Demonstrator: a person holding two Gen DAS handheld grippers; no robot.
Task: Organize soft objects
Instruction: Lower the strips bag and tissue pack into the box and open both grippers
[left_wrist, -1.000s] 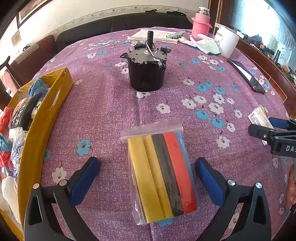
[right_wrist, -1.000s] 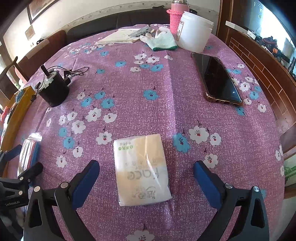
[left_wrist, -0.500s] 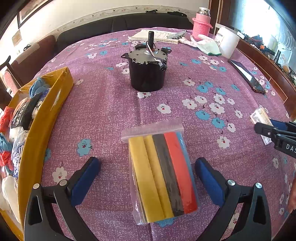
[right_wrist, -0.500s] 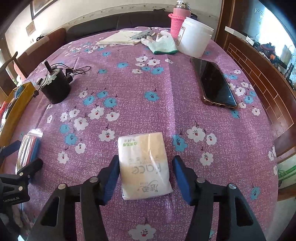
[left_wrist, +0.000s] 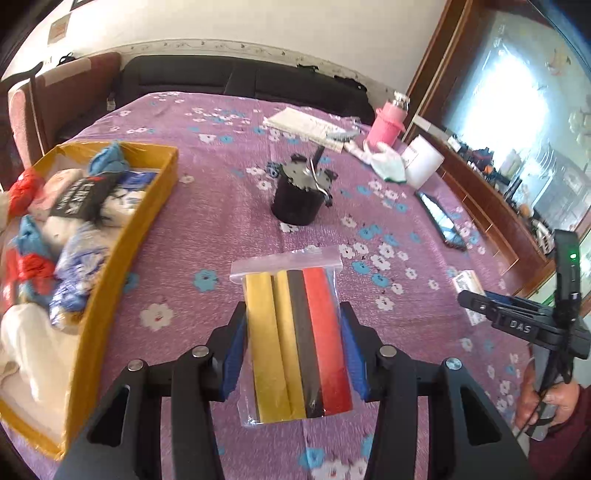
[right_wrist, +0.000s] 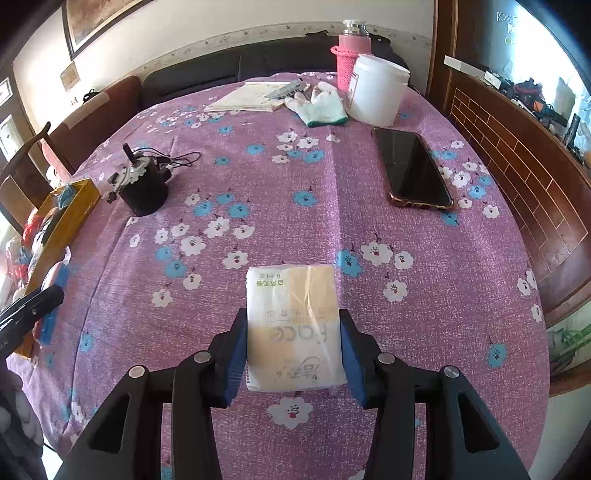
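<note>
My left gripper (left_wrist: 293, 343) is shut on a clear bag of coloured cloth strips (left_wrist: 299, 339), yellow, black and red, held above the purple flowered tablecloth. My right gripper (right_wrist: 293, 347) is shut on a white tissue pack (right_wrist: 293, 328), lifted off the cloth. The right gripper also shows at the right edge of the left wrist view (left_wrist: 517, 325), with the tissue pack (left_wrist: 466, 282) in it. A yellow box (left_wrist: 110, 288) full of soft items stands to the left; it also shows in the right wrist view (right_wrist: 70, 214).
A black pot with a cable (left_wrist: 299, 199) stands mid-table, also in the right wrist view (right_wrist: 142, 190). A phone (right_wrist: 413, 173), a white tub (right_wrist: 376, 92), a pink bottle (right_wrist: 351, 51), a glove (right_wrist: 321, 105) and papers (right_wrist: 255, 98) lie at the far side.
Both grippers closed, the left on the bag of strips and the right on the tissue pack, and both lifted. The left view tilted toward the yellow box.
</note>
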